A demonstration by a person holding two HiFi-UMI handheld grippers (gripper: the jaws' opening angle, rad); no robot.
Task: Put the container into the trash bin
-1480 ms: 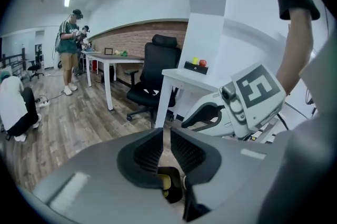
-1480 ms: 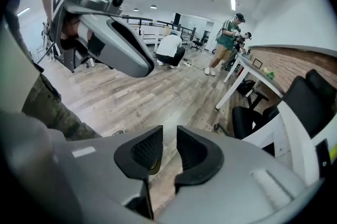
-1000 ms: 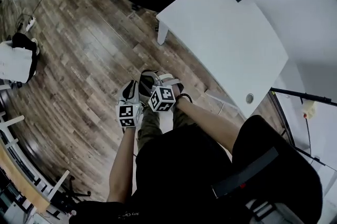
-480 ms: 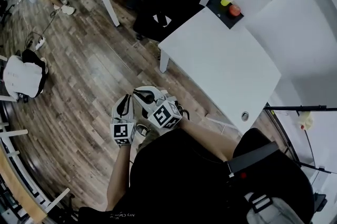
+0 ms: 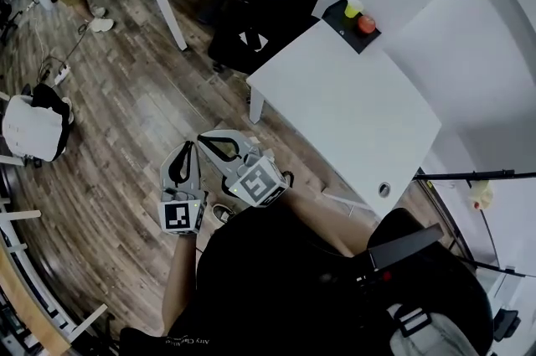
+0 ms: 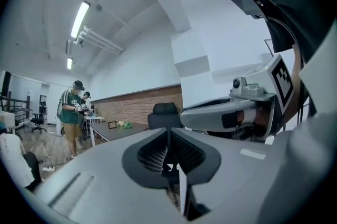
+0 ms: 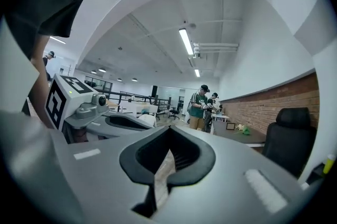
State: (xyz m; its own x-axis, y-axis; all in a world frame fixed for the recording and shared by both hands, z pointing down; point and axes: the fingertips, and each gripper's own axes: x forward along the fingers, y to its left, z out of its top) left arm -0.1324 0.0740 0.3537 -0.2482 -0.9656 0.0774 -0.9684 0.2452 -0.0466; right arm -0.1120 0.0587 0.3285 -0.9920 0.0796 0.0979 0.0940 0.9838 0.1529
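Both hand-held grippers, left and right, are hanging closed and empty over the wooden floor. One small yellow container is sitting beside a red object on a black tray at the white surface's far corner. It looks upright, but it is too small to show its long axis.

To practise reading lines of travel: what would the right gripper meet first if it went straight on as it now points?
Nothing near: ahead of the right gripper, tongs shut, the way looks free up to distant desks. The person in green stands just right of that line; depth is unclear.
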